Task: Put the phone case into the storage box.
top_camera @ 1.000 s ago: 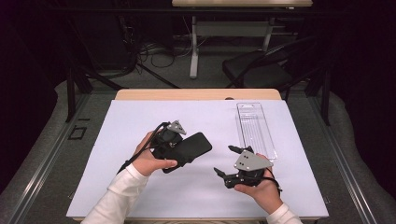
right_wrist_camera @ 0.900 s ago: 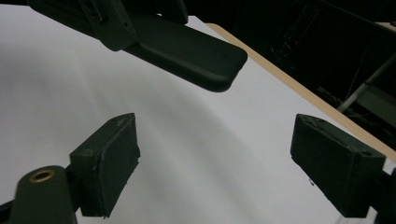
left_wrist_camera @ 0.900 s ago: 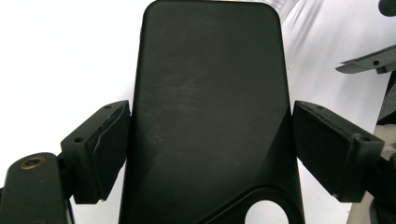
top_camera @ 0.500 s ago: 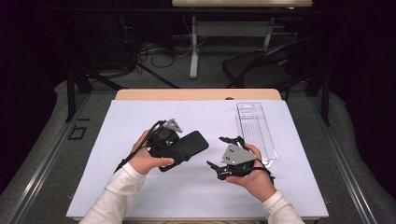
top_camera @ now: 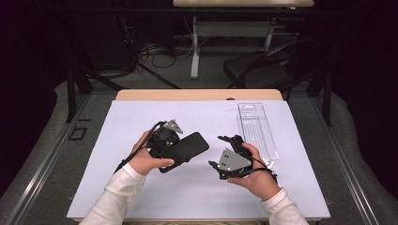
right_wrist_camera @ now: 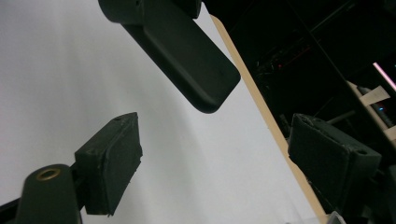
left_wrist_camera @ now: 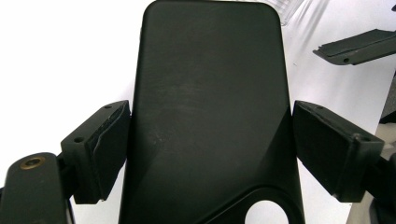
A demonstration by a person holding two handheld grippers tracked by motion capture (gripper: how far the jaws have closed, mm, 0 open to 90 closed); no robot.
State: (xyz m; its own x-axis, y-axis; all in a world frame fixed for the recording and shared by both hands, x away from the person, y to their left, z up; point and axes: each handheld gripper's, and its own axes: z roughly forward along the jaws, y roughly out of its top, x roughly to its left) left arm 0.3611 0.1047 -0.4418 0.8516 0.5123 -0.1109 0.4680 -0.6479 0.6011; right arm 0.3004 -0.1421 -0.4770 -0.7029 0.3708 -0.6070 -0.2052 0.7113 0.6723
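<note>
Between the left claw pads, black phone case, clamped edgewise

The right gripper has moved up the table toward the black case, from the near right edge to just beside the clear tray. It now stands turned, fingers pointing away and left. Its jaws have just been closing slightly, apparently with nothing between them.

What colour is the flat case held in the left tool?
Plain matte black case, with no pattern; it shows best in the left gripper view.
</note>
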